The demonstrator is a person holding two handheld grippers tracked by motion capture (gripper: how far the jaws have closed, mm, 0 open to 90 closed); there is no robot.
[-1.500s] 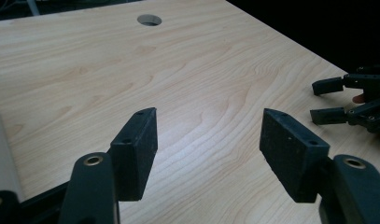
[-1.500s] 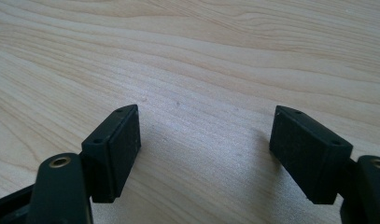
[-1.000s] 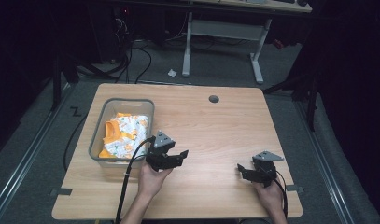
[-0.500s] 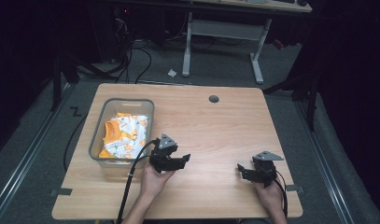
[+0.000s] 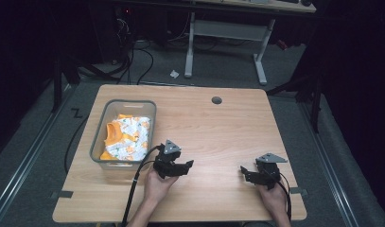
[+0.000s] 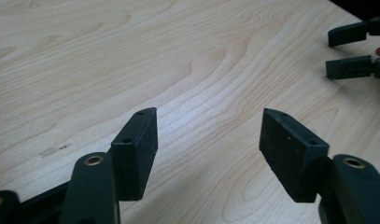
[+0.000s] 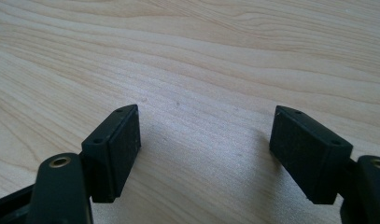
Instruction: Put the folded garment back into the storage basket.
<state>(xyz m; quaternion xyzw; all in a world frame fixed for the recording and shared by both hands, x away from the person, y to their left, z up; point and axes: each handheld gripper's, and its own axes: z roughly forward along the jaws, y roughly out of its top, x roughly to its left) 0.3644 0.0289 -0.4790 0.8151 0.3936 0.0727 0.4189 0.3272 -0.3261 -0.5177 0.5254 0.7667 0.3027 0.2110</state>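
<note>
- The clear bin (image 5: 96,142) sits on the wooden table (image 5: 218,127), over at its left side; its long axis runs from the person's edge toward the far edge, tipped slightly rightward at the far end.
- Inside the bin, a crumpled orange-and-white cloth (image 5: 126,137) lies bunched in the half nearer the person.
- Left gripper (image 5: 189,164) sits just right of the bin's near right corner, held low over the table, nose pointing right toward the other gripper.
- Its jaws stand partly open with a clear gap, nothing between them; in the left gripper view (image 6: 208,135) there's bare wood grain under the pads.
- Right gripper (image 5: 243,171) is well to the right of the bin, near the table's near right corner, pointing left.
- Its jaws are parted wide too, gripping nothing; the right gripper view (image 7: 206,135) has plain tabletop between the pads.
- The two grippers face each other, apart, neither touching the bin.
</note>
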